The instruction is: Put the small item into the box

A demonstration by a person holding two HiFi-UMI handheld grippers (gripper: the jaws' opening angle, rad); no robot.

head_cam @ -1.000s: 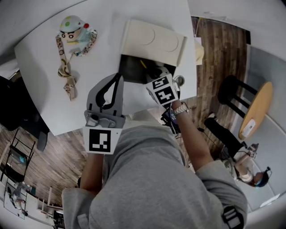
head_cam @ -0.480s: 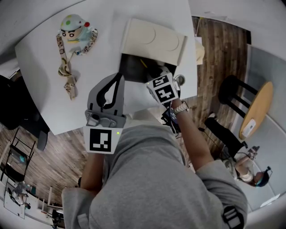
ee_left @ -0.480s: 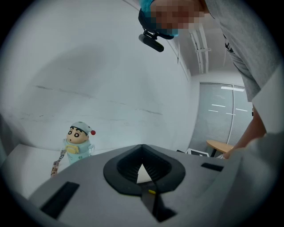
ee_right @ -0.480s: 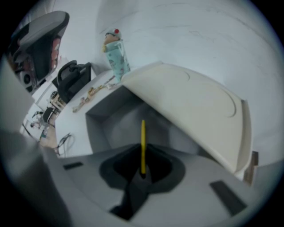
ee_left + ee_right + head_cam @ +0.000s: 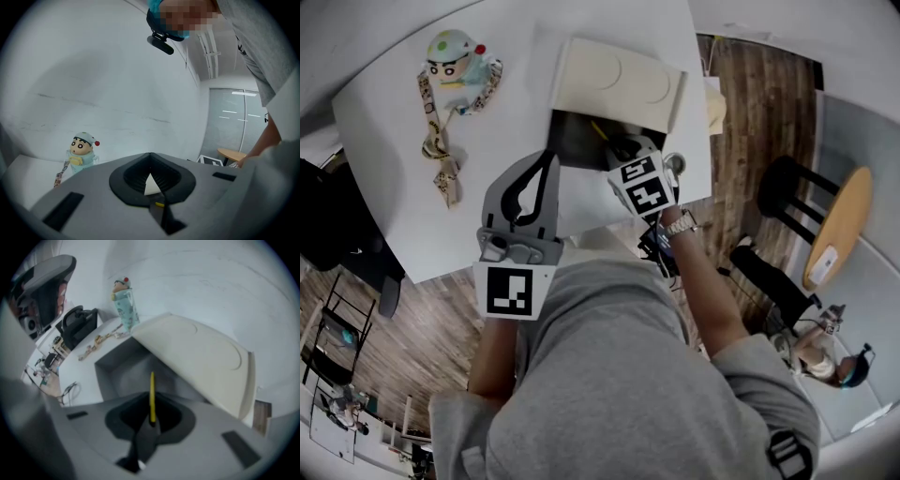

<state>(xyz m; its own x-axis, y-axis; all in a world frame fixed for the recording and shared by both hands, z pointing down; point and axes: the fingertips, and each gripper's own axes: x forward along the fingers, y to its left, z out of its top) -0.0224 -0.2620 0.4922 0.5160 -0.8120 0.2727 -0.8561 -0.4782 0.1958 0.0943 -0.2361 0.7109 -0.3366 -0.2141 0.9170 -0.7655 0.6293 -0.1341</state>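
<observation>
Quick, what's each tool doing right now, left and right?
Left tool: closed, nothing in it.
Right tool: closed on a thin yellow strip.

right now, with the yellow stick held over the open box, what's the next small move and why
Probably lower the right gripper slightly, then open it: its jaws pinch the yellow stick directly above the open box, whose lid is tilted back.
</observation>
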